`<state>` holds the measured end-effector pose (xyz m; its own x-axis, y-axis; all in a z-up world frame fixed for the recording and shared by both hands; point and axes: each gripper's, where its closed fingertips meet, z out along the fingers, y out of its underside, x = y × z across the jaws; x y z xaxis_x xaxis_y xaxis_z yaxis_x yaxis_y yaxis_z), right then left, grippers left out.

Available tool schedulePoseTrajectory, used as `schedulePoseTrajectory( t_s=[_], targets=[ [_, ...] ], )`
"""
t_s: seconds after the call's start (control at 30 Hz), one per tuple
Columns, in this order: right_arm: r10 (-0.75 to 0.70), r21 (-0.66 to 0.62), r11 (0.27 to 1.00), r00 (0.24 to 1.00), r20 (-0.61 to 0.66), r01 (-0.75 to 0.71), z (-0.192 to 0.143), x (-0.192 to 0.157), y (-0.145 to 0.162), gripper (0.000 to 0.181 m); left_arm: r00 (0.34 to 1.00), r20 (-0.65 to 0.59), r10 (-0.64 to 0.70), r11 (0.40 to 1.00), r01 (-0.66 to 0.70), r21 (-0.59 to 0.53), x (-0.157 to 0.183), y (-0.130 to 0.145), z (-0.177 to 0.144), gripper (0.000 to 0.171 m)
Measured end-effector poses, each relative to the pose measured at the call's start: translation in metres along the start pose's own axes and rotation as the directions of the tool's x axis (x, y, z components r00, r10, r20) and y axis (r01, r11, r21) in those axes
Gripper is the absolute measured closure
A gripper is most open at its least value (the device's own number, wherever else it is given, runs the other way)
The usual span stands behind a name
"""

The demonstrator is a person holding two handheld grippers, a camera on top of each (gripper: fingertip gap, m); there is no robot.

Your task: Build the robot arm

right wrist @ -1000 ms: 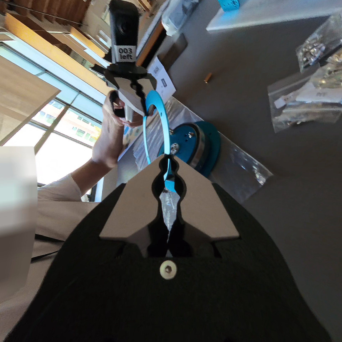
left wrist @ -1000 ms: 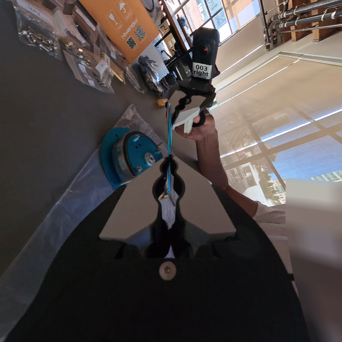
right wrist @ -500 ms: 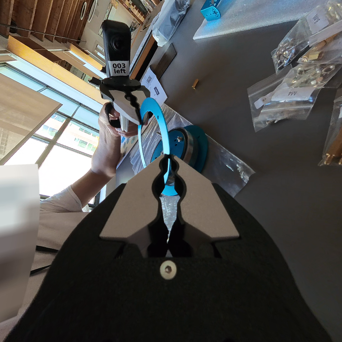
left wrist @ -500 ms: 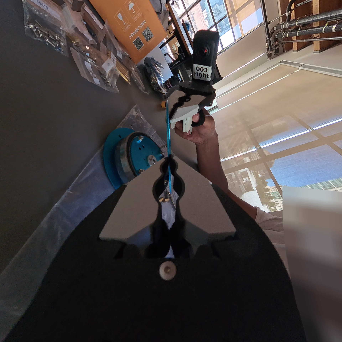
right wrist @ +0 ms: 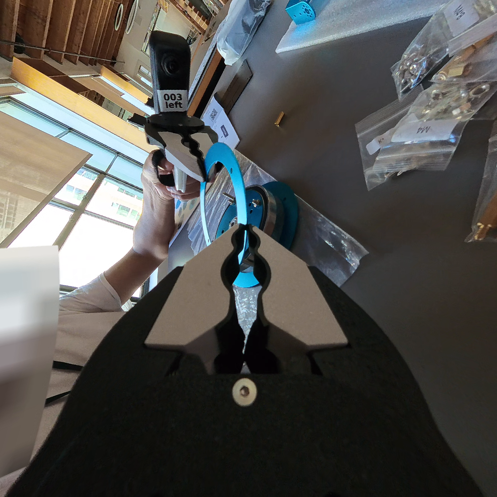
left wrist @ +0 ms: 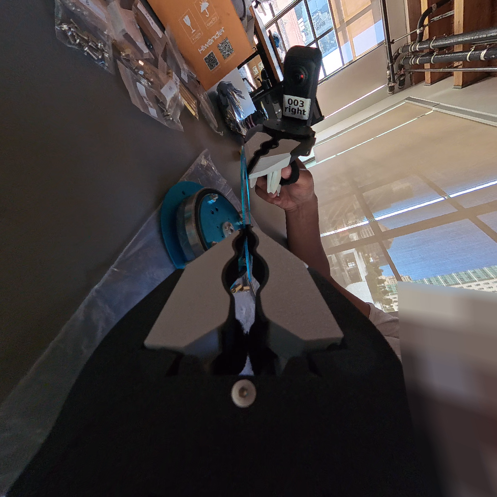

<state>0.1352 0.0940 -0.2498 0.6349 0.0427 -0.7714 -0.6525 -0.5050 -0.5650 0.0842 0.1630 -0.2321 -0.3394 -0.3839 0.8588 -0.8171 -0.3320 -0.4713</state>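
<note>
My left claw (left wrist: 246, 231) is pressed together on the near edge of a thin blue ring (right wrist: 236, 193), seen edge-on in the left wrist view. My right claw (right wrist: 246, 228) pinches the opposite edge of the same ring (left wrist: 244, 188), so both claws carry it in the air, clear of the tabletop (right wrist: 349, 166). Just behind the ring, a blue disc assembly with a metal band (left wrist: 188, 228) rests on a clear plastic sheet (right wrist: 330, 242). Ring and assembly are apart; I cannot tell by how much. Bags of hardware (right wrist: 430, 121) lie well apart from the assembly, and an orange box (left wrist: 204, 35) stands at the far edge. Nothing shows the ring seated on anything.
</note>
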Motion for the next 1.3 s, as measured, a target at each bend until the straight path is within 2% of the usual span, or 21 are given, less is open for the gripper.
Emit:
schedulePoseTrajectory(
  t_s=[0.2,0.9,1.3],
  targets=[
    [0.003,0.004,1.000,1.000,-0.005,-0.003,-0.001,0.001,-0.001,0.181,0.998,0.060,0.016,1.000,-0.016,-0.004,-0.012,0.000,-0.001,0.168],
    [0.018,-0.015,1.000,1.000,-0.022,-0.019,0.000,0.006,0.003,0.181,0.994,0.103,0.047,0.999,-0.047,-0.003,-0.016,-0.002,-0.007,0.169],
    [0.007,-0.031,1.000,1.000,-0.027,-0.008,0.004,0.006,0.005,0.181,0.991,0.111,0.074,0.994,-0.064,-0.092,-0.016,0.014,-0.010,0.170]
  ],
)
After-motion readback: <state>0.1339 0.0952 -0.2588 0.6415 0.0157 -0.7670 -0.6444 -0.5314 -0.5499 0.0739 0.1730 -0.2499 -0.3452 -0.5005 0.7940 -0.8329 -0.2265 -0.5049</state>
